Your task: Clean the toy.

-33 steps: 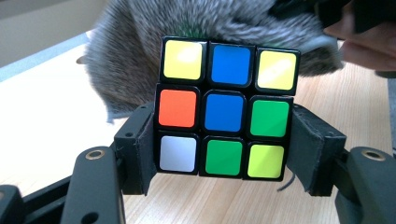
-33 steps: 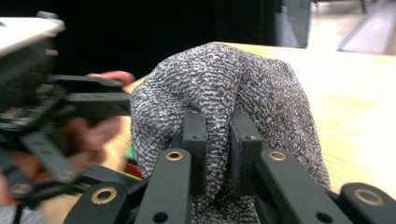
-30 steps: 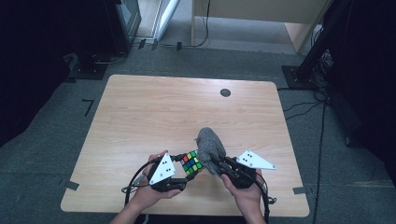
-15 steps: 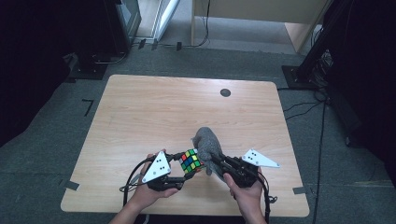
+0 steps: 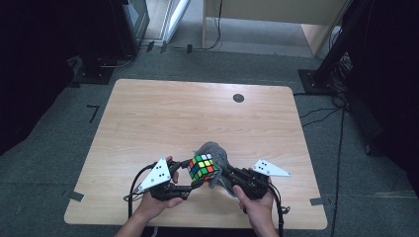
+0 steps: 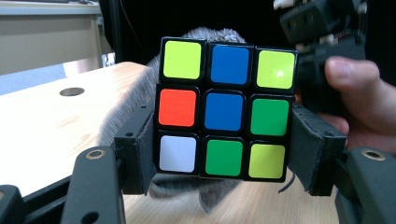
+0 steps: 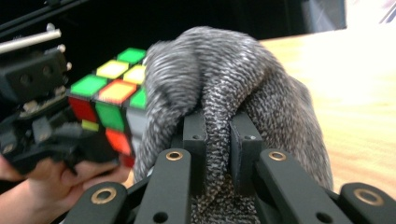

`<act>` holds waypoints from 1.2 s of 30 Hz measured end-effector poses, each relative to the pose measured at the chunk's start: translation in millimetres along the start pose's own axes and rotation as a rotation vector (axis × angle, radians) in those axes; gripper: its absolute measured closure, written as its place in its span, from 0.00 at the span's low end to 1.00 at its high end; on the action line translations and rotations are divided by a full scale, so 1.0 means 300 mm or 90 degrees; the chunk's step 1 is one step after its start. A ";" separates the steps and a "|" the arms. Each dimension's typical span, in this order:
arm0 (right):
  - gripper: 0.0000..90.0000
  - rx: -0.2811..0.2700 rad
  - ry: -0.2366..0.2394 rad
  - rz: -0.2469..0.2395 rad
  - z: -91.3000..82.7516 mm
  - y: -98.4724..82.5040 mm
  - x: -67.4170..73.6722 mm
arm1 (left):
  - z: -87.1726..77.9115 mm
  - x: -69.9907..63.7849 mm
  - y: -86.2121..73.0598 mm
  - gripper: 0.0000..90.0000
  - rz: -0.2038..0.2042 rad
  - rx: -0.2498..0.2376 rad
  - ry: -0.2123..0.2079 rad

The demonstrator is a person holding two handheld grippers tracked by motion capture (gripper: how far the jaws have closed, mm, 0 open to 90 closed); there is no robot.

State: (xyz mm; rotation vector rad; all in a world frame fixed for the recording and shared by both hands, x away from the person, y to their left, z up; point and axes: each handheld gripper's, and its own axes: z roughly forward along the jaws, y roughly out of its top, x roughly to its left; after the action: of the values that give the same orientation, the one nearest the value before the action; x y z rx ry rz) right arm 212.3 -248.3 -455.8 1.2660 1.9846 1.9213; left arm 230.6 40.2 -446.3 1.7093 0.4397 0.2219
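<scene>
Two things are in hand at once, low and centre in the high view: my left gripper (image 5: 190, 178) has its jaws clamped on the sides of the scrambled, black-edged plastic puzzle cube with coloured squares (image 5: 203, 167), and my right gripper (image 5: 225, 177) has its jaws squeezed nearly together on a pinched fold of the grey, knitted-looking cloth (image 5: 216, 154). I judge the job to be wiping the cube with the cloth. The pick-ups look done: both things are gripped and brought together above the near edge of the pale wooden bench (image 5: 163, 118). In the right gripper view the bunched cloth (image 7: 219, 93) sits just beside the cube (image 7: 109, 95), seemingly against one side, though I cannot tell how firmly it presses. How many faces have been rubbed I cannot say, so I take the wiping as under way, with turning the cube and setting both things down left to do.

From the left gripper view the cube (image 6: 223, 114) fills the centre, square to the camera: yellow-green, blue and yellow-green across the top row, orange, blue and green in the middle, white, green and yellow-green along the bottom. Its stickers look glossy and clean, with a small glare spot at the upper right square.
</scene>
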 end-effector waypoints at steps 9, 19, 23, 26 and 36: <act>0.89 0.056 -0.001 -0.019 0.029 -0.012 0.006 | -0.012 0.025 -0.002 0.38 -0.025 -0.013 -0.002; 0.89 0.008 0.025 0.011 0.001 -0.009 -0.015 | 0.003 0.005 -0.004 0.38 -0.008 0.004 0.001; 0.89 0.055 0.024 0.009 0.036 -0.039 -0.015 | -0.003 0.011 0.001 0.38 -0.020 -0.009 -0.003; 0.89 0.050 0.016 0.001 0.031 -0.033 -0.014 | -0.004 0.009 0.001 0.38 -0.012 -0.007 0.001; 0.89 0.000 0.029 0.015 -0.003 -0.012 -0.016 | 0.003 0.000 -0.001 0.38 -0.001 0.002 0.006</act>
State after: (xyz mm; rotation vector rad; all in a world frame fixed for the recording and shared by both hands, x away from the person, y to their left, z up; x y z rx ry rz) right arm 213.4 -251.4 -460.9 1.2633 1.9990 1.9782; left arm 230.8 39.4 -446.7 1.7116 0.4493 0.2283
